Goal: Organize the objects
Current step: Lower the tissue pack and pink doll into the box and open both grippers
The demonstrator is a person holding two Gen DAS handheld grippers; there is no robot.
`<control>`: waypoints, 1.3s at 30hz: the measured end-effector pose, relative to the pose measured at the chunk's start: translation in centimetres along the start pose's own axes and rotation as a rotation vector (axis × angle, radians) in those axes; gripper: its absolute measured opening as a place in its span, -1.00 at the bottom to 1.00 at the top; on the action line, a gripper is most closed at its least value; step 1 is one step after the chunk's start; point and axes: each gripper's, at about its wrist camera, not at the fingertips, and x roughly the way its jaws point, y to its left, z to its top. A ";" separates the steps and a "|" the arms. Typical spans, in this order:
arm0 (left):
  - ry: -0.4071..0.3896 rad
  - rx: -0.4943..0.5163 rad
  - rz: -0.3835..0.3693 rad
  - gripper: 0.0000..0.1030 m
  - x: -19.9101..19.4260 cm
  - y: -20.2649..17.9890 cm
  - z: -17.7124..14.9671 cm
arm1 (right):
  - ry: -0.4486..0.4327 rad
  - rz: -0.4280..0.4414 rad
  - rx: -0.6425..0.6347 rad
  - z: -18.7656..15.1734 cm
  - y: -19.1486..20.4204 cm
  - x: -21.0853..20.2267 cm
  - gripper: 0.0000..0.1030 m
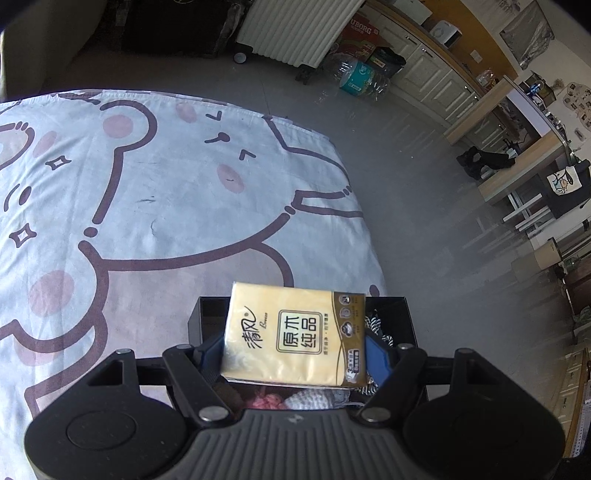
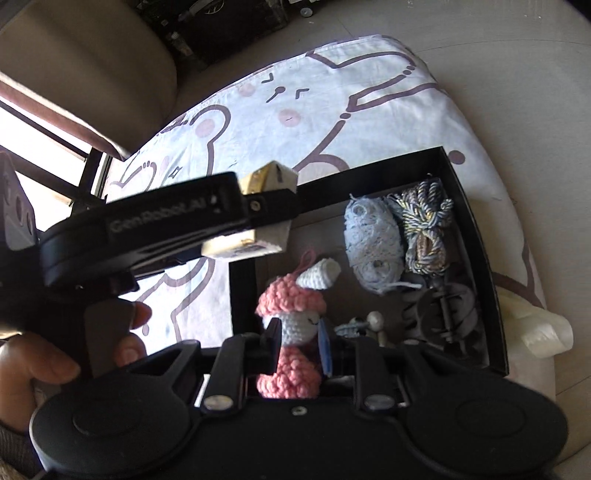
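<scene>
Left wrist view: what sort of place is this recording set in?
Probably a lived-in home, an open living and kitchen area. A cartoon bear sheet covers the work surface, a white oil radiator stands on the floor, and cream cabinets line the wall.

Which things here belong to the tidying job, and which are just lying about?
Part of the job:
- tissue pack, held by left gripper
- crochet doll, held by right gripper
- black box
- blue yarn
- twisted cord

Lying about:
- radiator
- water bottles
- cartoon sheet
</scene>
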 end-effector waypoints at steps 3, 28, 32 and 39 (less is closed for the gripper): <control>-0.012 -0.012 0.009 0.48 0.7 0.3 0.2 | -0.008 0.000 0.006 0.2 -0.4 0.0 -0.55; 0.038 0.040 0.060 -0.49 0.1 0.9 1.0 | -0.041 -0.005 0.048 0.7 -1.5 -0.3 -0.55; 0.010 0.108 0.117 -0.29 -1.5 0.1 1.0 | -0.108 -0.024 0.062 1.0 -1.3 -1.7 -0.53; -0.028 0.215 0.219 0.17 -4.6 -0.3 0.4 | -0.209 -0.093 0.074 1.1 -1.2 -4.4 -0.47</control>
